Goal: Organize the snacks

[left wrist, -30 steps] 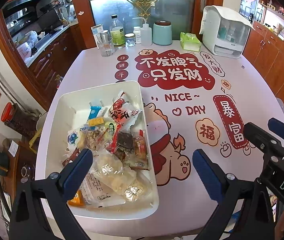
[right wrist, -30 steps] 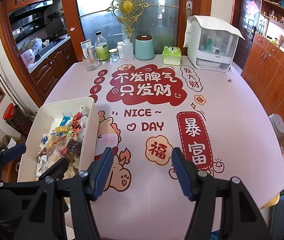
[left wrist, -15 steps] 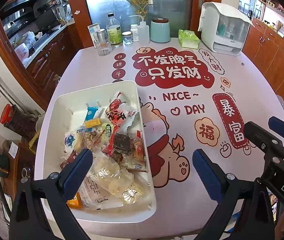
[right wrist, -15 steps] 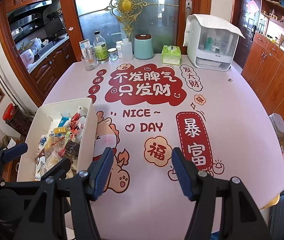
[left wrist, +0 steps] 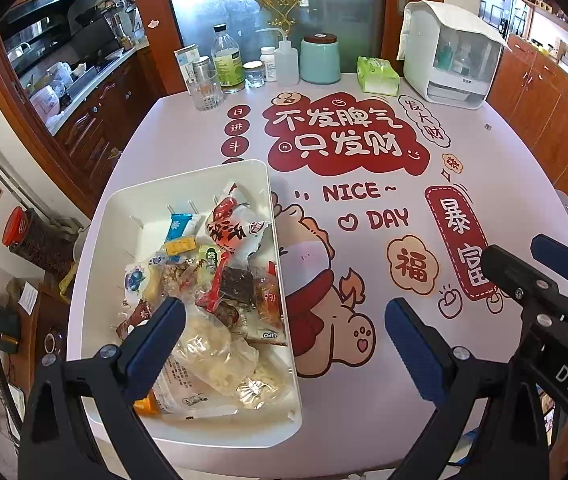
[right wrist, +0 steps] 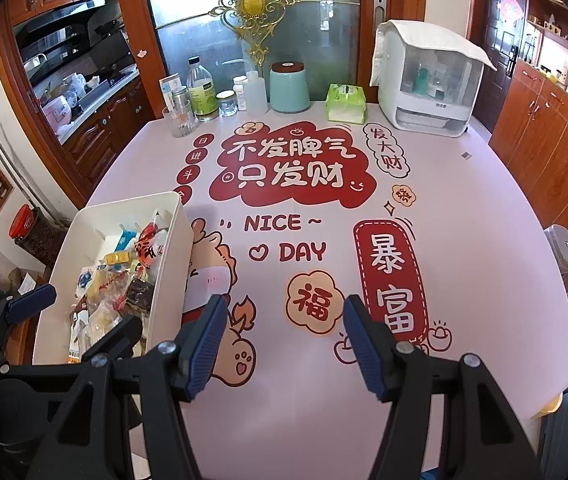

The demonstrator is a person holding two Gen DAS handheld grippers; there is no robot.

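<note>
The snack packets (left wrist: 220,280) are lying heaped in the white bin (left wrist: 188,178) at the counter's (left wrist: 503,168) left edge; the left gripper (left wrist: 284,344) and right gripper (right wrist: 284,340) are hovering released, empty, probably readying a pick.

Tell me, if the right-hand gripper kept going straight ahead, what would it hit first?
Probably nothing but the pink printed tablecloth. The open right gripper points at bare cloth near the round printed badge; the white plastic snack bin sits off to its left. Depth is uncertain.
</note>
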